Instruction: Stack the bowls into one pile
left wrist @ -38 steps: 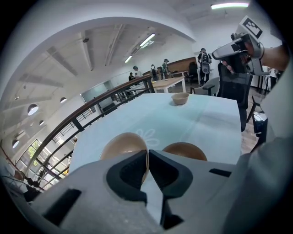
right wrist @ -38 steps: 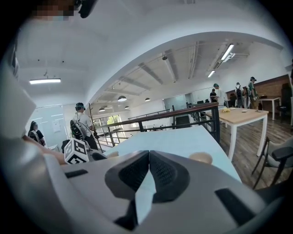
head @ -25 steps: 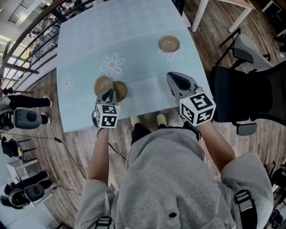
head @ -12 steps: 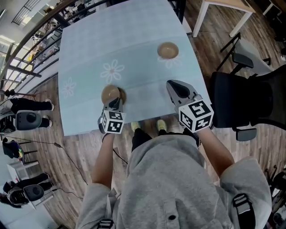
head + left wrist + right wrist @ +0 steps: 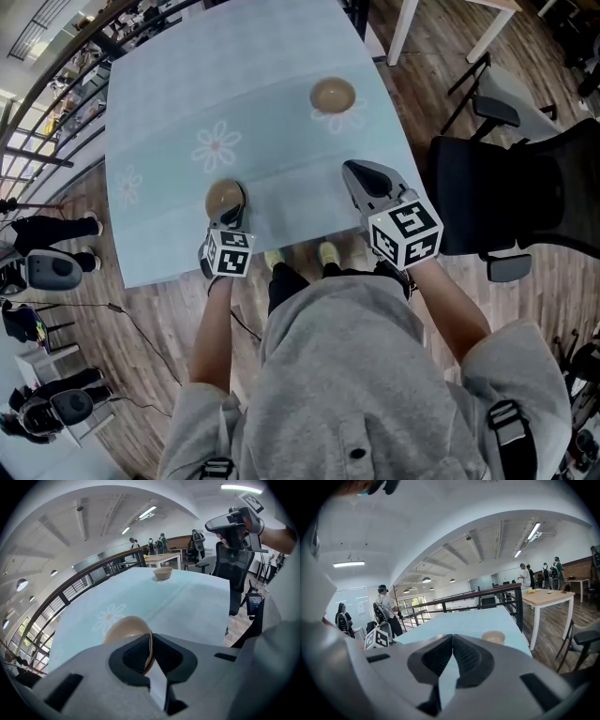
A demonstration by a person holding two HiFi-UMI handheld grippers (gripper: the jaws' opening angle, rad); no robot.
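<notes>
the wooden floor [image 5: 141, 309] spread round a long table [image 5: 281, 56] under a pale blue cloth. the person in a grey sweatshirt [image 5: 347, 375] stood at the table's near end, with a black chair [image 5: 487, 197] on the right, just beside the table's near right corner.

the right tool [image 5: 356, 172] hung over the near right edge of the table. its jaws were pressed together with nothing between them, and it touched no bowl. the left tool [image 5: 231, 208] pointed steeply down at the near left part of the cloth. its jaws were clamped on the thin rim of the near bowl [image 5: 223, 196], one pad inside the rim and one outside, as the left gripper view showed. that brown bowl sat tilted in the grip, low over the cloth. no view showed whether it rested on the table or on another bowl beneath it.

the far bowl [image 5: 333, 94] stood upright on the cloth by the table's right edge, well apart from both tools and from the near bowl. a white daisy [image 5: 216, 145] printed on the cloth lay between the two bowls, nearer the held one.
</notes>
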